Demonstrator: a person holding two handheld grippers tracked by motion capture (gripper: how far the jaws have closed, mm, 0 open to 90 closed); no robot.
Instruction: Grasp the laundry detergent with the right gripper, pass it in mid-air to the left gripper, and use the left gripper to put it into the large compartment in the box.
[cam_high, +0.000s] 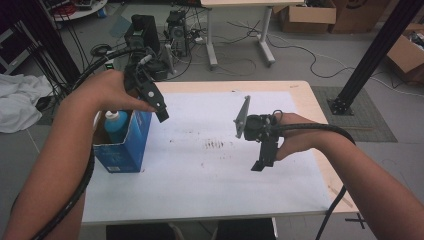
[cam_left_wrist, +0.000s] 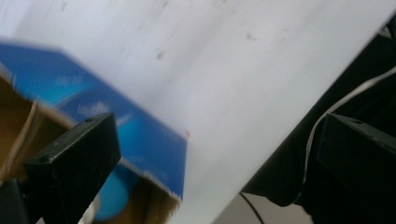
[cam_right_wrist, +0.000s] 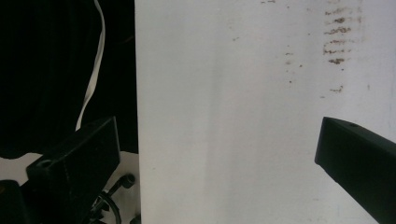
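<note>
Lying on floor beyond worktop (cam_high: 300, 95): cardboard boxes (cam_high: 307, 15), tangled cables (cam_high: 235, 60), white cloth (cam_high: 17, 102); standing behind: second table (cam_high: 240, 30).

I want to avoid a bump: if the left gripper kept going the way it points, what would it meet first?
Probably the open blue cardboard box with the blue bottle inside; the open left gripper aims down at its rim, though depth is unclear.

You won't find a word, number or brand you can read here. The blue box (cam_high: 124, 145) carries pale print on its side, seen from the left claw's camera (cam_left_wrist: 100, 109), but it is too blurred to make out. The dark marks on the white counter (cam_high: 215, 144) are smudges, not writing; they show again from the right claw's camera (cam_right_wrist: 337, 35).
</note>
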